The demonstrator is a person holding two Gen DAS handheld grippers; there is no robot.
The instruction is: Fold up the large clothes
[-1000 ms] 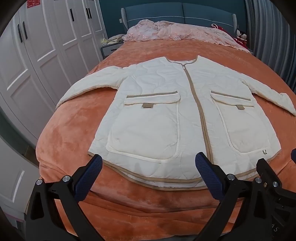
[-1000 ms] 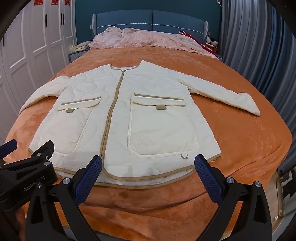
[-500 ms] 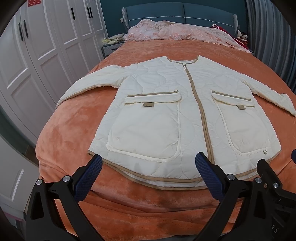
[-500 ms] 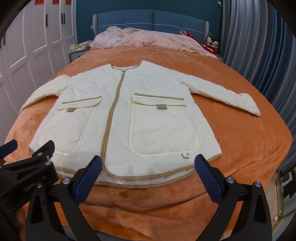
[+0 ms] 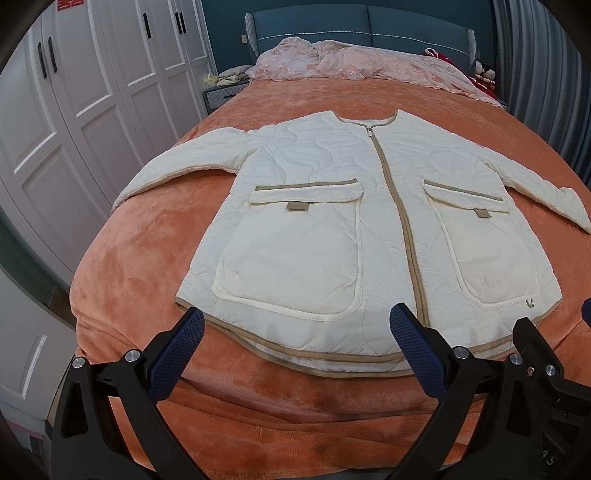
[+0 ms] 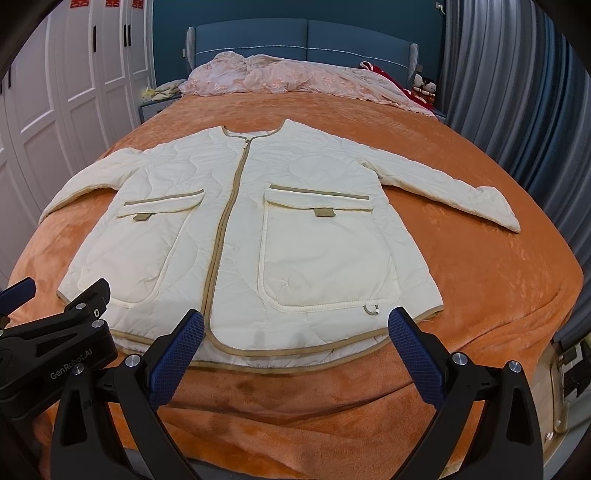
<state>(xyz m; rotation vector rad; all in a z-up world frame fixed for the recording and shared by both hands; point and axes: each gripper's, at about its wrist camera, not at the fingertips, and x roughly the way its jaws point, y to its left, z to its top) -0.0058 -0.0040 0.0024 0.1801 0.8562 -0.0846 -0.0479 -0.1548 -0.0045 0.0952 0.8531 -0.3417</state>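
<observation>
Your jacket [image 5: 332,236] lies flat, zipped and face up on the bed [image 5: 147,258], sleeves spread. It looks quilted: soft, bulky, probably light, and likely to spring back. Pinch a cuff or hem corner. Left gripper [image 5: 295,347] and right gripper [image 6: 295,347] hover near the hem, jaws wide, empty.

- both wrist views look from the foot of the bed [image 5: 155,236] toward the headboard [image 5: 362,20], tilted slightly down, close to the hem of the jacket [image 5: 332,206].
- the left view sits nearer the wardrobe [image 5: 92,92] side, the right view nearer the curtain [image 6: 517,92] side.
- both share the whole jacket [image 6: 295,221], and each catches the other gripper at its edge.
</observation>
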